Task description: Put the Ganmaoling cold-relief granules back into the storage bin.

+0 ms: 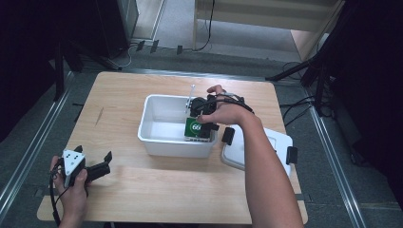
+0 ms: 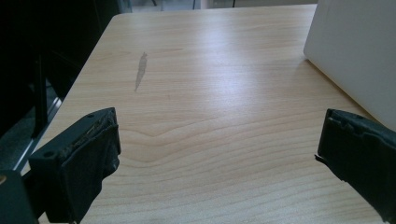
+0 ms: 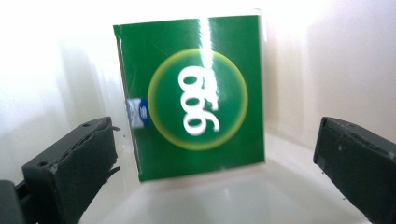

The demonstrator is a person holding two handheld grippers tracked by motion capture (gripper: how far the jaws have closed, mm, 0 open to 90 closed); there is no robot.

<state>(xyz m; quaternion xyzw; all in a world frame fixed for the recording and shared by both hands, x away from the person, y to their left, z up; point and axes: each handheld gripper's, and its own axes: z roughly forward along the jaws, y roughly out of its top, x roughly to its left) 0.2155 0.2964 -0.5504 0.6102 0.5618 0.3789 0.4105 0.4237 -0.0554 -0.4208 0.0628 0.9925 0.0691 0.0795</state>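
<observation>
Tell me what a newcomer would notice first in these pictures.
The green box with a yellow ring and white digits stands inside the white tub at the table's middle, between the open jaws of the right gripper, untouched. The left gripper rests open near the table's near-left corner, and a white lid lies right of the tub.

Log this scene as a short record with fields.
table: wooden, with a grey streak
bin: white, mid-table
box: green, in the bin, by its right end
lid: white, on the table right of the bin
right tongs: in the bin, jaws open either side of the box, not touching it
left tongs: open, low over the table's near left corner, holding nothing
</observation>
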